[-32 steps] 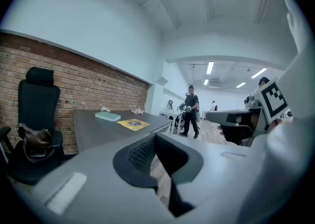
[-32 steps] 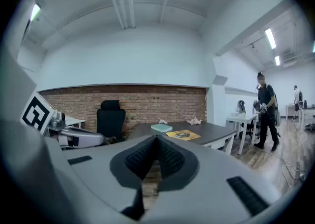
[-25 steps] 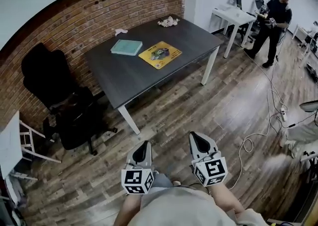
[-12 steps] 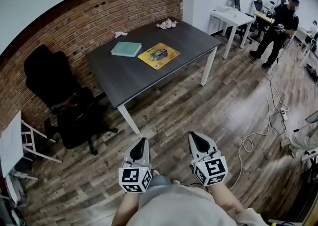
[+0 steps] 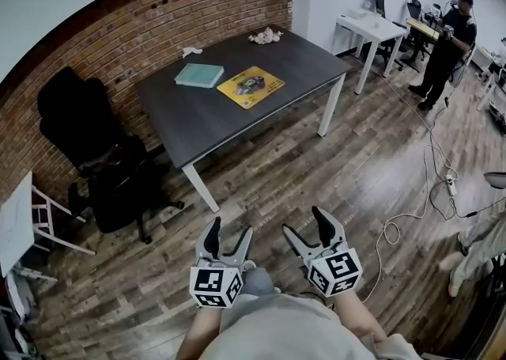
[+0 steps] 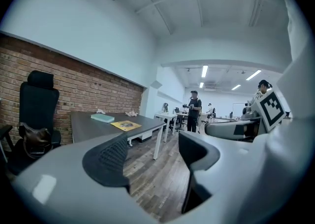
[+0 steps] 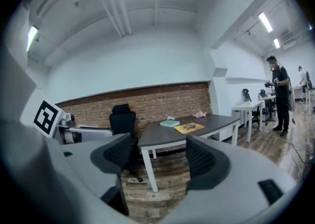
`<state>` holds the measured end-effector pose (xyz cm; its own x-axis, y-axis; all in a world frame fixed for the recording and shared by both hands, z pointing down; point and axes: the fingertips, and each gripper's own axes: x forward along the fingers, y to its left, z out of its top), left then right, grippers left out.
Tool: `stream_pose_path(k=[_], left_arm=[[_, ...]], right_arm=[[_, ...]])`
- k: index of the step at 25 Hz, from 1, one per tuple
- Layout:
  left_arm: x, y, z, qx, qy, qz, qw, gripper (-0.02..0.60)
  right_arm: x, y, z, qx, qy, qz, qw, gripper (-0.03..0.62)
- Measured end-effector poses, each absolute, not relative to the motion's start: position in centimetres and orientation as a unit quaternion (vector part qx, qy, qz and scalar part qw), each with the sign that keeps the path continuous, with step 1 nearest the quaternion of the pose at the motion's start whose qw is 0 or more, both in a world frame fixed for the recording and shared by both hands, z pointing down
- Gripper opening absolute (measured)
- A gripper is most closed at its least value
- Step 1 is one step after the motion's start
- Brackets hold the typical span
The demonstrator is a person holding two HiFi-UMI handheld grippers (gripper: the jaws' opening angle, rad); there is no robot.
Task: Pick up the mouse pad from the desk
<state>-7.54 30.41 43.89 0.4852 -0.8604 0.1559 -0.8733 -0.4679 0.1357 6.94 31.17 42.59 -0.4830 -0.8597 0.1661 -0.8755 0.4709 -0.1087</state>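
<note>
The yellow mouse pad [image 5: 251,87] lies flat on the dark desk [image 5: 213,125], far ahead of me across the wooden floor. It also shows small in the left gripper view [image 6: 126,125] and the right gripper view [image 7: 189,128]. My left gripper [image 5: 229,232] and right gripper [image 5: 307,225] hang side by side close to my body, well short of the desk. Both point roughly level toward it. Their jaws have just been opening and now stand wide apart, with only floor showing between the left gripper's [image 6: 150,156] and the right gripper's [image 7: 160,156] pads.
A teal book [image 5: 201,75] lies next to the pad, and crumpled white paper [image 5: 266,35] sits at the desk's far corner. A black office chair [image 5: 87,137] stands left of the desk by the brick wall. A person [image 5: 444,42] stands near a white table [image 5: 371,24]. A cable [image 5: 395,228] trails on the floor.
Both grippers' jaws have gone from shut to wide open. The person at the back right has stepped slightly further away.
</note>
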Motion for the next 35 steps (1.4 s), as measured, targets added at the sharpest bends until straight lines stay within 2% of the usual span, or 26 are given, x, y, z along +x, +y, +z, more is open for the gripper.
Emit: stream_pose_path(k=[4, 11, 35], left_arm=[[-7.1, 28.9, 44.2, 0.856, -0.507, 0.032, 0.100, 0.311], [-6.1, 23.4, 44.4, 0.859, -0.500, 0.024, 0.109, 0.311], [-8.4, -8.2, 45.2, 0.879, -0.464, 0.035, 0.109, 0.311]], right_arm=[[7.2, 29.8, 43.1, 0.508, -0.855, 0.090, 0.049, 0.367], [7.9, 24.2, 44.1, 0.514, -0.850, 0.099, 0.060, 0.365], [6.7, -7.4, 44.0, 0.564, -0.817, 0.103, 0.059, 0.365]])
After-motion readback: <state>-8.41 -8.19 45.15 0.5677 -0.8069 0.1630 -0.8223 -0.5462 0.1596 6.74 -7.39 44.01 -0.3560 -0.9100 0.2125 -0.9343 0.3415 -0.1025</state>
